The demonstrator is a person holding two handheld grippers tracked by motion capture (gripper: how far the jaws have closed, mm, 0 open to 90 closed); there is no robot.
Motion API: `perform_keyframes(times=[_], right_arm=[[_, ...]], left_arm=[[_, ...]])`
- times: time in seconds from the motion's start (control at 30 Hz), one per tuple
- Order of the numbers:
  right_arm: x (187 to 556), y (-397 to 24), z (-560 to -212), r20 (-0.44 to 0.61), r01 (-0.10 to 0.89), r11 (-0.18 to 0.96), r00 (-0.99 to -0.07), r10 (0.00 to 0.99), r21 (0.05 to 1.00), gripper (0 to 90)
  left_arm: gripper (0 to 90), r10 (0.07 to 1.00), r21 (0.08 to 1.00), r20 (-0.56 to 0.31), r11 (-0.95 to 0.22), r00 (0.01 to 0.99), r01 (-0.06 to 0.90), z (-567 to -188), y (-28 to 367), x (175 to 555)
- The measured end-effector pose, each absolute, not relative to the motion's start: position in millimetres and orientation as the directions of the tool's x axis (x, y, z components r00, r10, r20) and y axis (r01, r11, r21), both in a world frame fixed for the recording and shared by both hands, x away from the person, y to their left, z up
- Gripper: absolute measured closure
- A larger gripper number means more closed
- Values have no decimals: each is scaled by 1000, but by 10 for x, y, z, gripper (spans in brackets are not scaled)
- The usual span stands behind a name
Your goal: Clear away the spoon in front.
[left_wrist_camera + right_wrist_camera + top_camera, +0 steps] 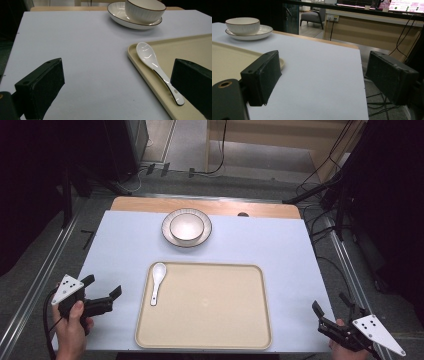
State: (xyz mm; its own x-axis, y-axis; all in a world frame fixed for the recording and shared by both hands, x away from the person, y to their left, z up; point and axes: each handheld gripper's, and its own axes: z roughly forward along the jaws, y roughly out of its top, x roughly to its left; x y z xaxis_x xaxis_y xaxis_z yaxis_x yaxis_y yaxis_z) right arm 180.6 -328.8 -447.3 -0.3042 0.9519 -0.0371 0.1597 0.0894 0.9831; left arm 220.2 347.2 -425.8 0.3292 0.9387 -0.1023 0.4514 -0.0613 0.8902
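Note:
A beige tray (210, 315) lies at the front middle of the light table (125, 245). A white spoon (157, 282) rests along the tray's left side, bowl end away from me. At the back stands a white bowl (187, 226) on a white plate (202, 239). My left gripper (102, 290) hovers open at the front left, empty, left of the tray. The left gripper view has the spoon (156, 67) just inside the right jaw. My right gripper (331, 310) is open and empty at the table's front right corner. The bowl (242, 25) stands far off in its view.
Cables (320, 185) and stands lie on the floor behind and right of the table. A metal rail (40, 285) runs along the left side. A wooden strip (210, 206) edges the table's back. Bare table surface surrounds the tray on both sides.

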Motion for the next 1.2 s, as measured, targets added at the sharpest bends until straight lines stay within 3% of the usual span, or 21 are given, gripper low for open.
perform_keyframes(times=[0.7,1.2], right_arm=[[1806,-3358,-4489,-27,162,75,-282,959,984,133],[1813,-3340,-4492,-30,162,79,-287,958,984,133]], left_arm=[[0,952,894,-69,-74,299,441,-4244,3843,2116],[0,957,885,-102,-37,270,463,-4252,3890,2127]])
